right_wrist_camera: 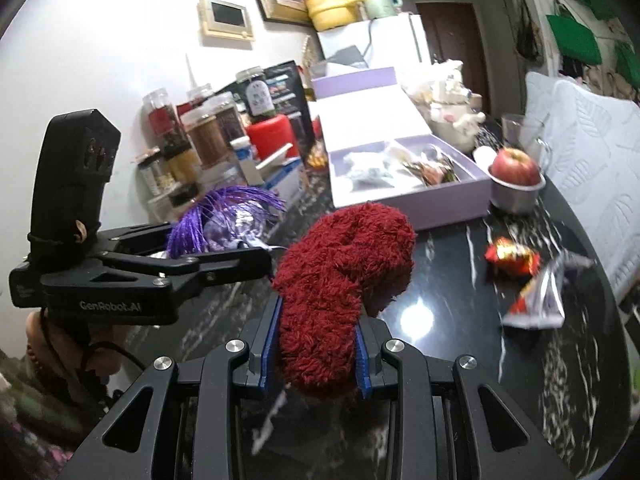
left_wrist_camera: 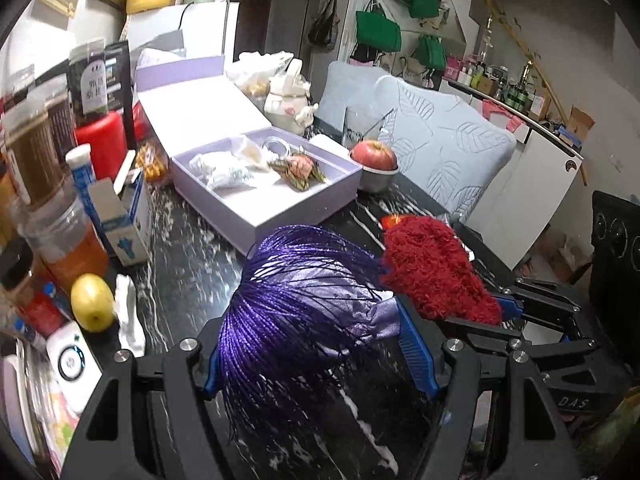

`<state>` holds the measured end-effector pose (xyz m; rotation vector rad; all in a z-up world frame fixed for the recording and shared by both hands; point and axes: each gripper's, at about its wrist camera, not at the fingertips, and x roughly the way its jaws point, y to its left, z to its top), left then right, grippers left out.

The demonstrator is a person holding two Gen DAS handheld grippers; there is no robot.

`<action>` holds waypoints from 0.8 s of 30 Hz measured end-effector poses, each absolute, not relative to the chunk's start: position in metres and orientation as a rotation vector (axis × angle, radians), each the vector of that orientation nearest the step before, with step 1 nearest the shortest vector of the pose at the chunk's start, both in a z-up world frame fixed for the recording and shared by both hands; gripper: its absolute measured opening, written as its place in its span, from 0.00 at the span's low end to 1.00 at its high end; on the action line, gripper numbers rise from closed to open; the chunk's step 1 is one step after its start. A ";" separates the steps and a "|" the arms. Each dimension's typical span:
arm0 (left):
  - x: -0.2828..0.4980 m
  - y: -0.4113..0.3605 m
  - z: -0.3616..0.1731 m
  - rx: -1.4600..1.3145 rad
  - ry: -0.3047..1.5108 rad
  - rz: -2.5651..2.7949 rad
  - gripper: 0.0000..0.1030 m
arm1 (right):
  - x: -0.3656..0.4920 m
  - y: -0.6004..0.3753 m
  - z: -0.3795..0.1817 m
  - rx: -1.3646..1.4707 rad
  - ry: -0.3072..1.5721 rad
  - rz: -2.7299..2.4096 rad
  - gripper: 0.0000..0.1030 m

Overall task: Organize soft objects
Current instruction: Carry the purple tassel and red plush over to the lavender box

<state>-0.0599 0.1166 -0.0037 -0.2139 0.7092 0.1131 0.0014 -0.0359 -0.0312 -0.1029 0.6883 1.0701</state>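
My left gripper (left_wrist_camera: 320, 344) is shut on a purple tassel pouch (left_wrist_camera: 296, 300) of satin cloth and shiny threads, held above the black marble table (left_wrist_camera: 180, 256). It also shows in the right wrist view (right_wrist_camera: 228, 220), left of the red piece. My right gripper (right_wrist_camera: 316, 348) is shut on a fuzzy red soft object (right_wrist_camera: 340, 280), held above the table; in the left wrist view it (left_wrist_camera: 432, 268) is just right of the pouch. An open lilac box (left_wrist_camera: 256, 184) lies ahead, holding wrapped packets and a small patterned pouch (left_wrist_camera: 298, 166).
An apple in a metal bowl (left_wrist_camera: 374, 160) stands right of the box. Jars, a red can, a blue-white carton and a lemon (left_wrist_camera: 92, 302) crowd the table's left. Snack wrappers (right_wrist_camera: 528, 280) lie on the right. A padded chair (left_wrist_camera: 444, 148) stands beyond the table.
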 end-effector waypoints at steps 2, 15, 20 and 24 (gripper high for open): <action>-0.057 0.118 0.002 -0.203 0.692 0.110 0.68 | 0.003 -0.031 -0.025 -0.107 0.671 1.076 0.30; -0.025 0.135 0.048 -0.129 0.587 0.099 0.68 | 0.036 -0.014 0.019 -0.084 0.573 1.084 0.30; -0.011 0.143 0.057 -0.100 0.554 0.108 0.68 | 0.051 -0.004 0.031 -0.101 0.536 1.074 0.30; 0.001 0.153 0.065 -0.085 0.531 0.121 0.69 | 0.068 0.005 0.042 -0.110 0.509 1.067 0.30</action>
